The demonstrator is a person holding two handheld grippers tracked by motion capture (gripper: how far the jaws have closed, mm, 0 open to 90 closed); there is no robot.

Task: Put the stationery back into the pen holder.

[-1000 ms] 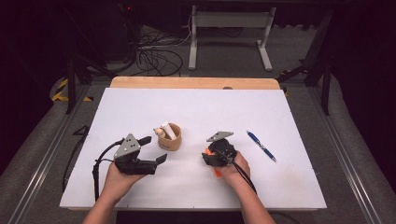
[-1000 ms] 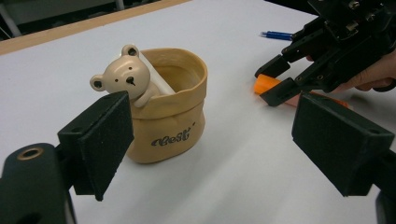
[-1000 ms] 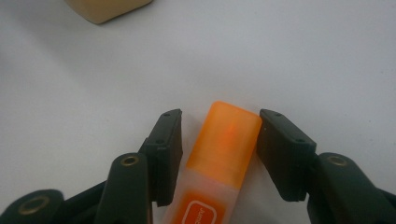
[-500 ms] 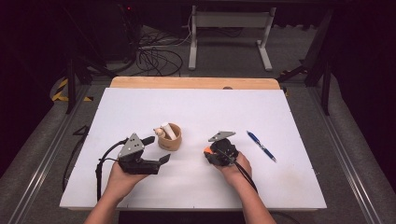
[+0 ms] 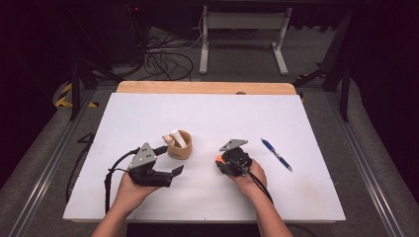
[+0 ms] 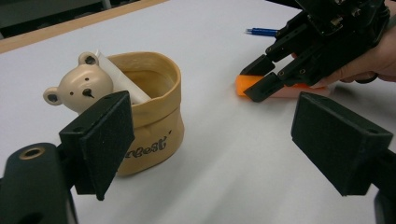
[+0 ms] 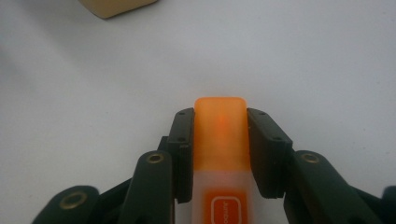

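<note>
My right gripper [image 7: 220, 122] is shut on an orange marker [image 7: 220, 140]; its jaws have just been closing, and the pads now press on both sides of the cap. In the high view this gripper [image 5: 221, 161] sits low on the white table, right of centre. My left gripper [image 6: 219, 135] is open, with nothing between its jaws. It hovers just beside a tan cup [image 6: 149, 116] that has a bear figure [image 6: 79, 81] on its rim and a white tube [image 6: 122, 83] inside. The high view shows the left gripper [image 5: 170, 160] at the cup's [image 5: 181, 149] near left side.
A blue pen [image 5: 276, 154] lies on the white table top [image 5: 207, 113], right of my right hand. A wooden strip [image 5: 205, 88] runs along the far edge. Cables [image 5: 163, 61] and a metal stand [image 5: 242, 34] are on the floor beyond.
The right gripper's jaws have drawn in onto the orange marker. The left gripper has edged slightly right, toward the cup.
</note>
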